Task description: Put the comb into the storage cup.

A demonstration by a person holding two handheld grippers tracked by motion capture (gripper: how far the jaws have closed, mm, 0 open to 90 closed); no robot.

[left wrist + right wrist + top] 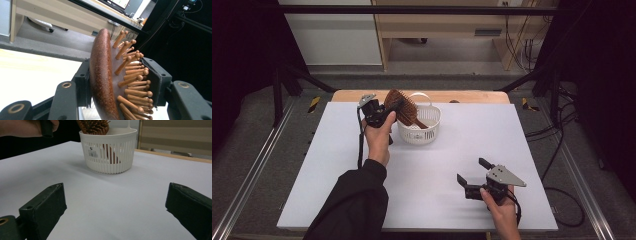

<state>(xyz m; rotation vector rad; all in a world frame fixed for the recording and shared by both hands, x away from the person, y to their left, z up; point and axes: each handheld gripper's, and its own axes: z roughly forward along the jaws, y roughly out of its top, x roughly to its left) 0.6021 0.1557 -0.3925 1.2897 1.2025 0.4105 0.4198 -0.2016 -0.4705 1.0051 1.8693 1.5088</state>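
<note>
Left edge, high view: dark curtain, grey floor, a metal rail [249, 172] running along the tabletop's side. Yellow-black tape marks [314, 103] on the floor near the far corners.

Tabletop [362, 200] is a white sheet over a wood board; the wood shows as a strip [472, 96] along the far edge. The white surface is matte.

My left tongs [388, 111] are up over the far-left part of the sheet, in a black-sleeved arm. They're clamped on the brush [401, 106]. In the left gripper view one pad sits on the brown back, the other against the wooden pins [135, 75]; the brush head [102, 75] stands on edge between them.

Brush is tilted over the basket [432, 131], head above the rim on its left side, handle slanting down inside. The right gripper view shows the handle through the slats [110, 153]. Can't tell whether the handle touches the bottom.

Basket is white, slotted, round, has a loop handle on the far rim and stands on the sheet just right of my left hand, near the far edge.

My right tongs [474, 171] sit low over the near-right part, well apart from the basket, jaws wide apart with nothing between them and aimed at the basket.

Behind: pale wood shelving [437, 25], white panel [332, 35], cables [522, 50] at the right, then dark curtain.
</note>
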